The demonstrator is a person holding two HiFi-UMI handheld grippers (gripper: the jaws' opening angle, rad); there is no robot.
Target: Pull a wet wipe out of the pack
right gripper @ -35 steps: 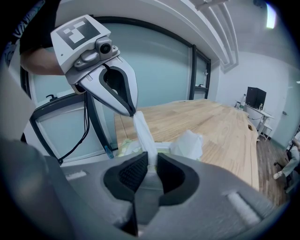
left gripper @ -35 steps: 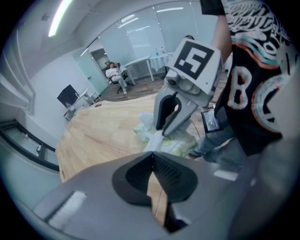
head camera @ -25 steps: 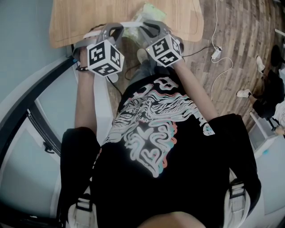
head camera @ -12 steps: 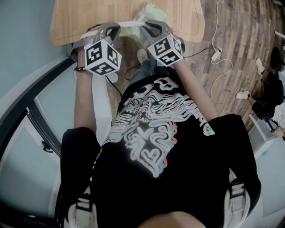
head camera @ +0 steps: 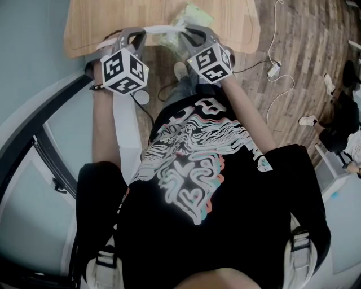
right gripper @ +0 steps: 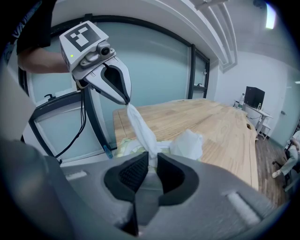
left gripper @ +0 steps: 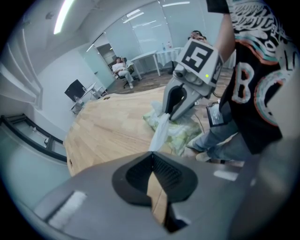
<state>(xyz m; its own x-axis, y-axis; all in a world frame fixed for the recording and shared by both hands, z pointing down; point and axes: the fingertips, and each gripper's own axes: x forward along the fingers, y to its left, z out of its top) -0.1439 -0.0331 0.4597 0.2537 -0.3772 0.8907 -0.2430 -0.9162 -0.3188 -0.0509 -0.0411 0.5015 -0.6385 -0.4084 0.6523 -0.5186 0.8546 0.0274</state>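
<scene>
Left gripper [head camera: 140,32], pinching the wet wipe [head camera: 161,28], has shifted left, stretching it. Right gripper [head camera: 184,33] clamps its other end by the pack [head camera: 190,11].

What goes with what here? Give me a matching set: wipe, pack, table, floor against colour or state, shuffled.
Things:
1. wet wipe
2. pack
3. table
4. floor

Colour or state:
a. light wood
b. dark planks
c. white, stretched between the left gripper and the right gripper, both shut on it
d. pale green, lying near the table's edge

Pairs: 1-c, 2-d, 3-a, 4-b
</scene>
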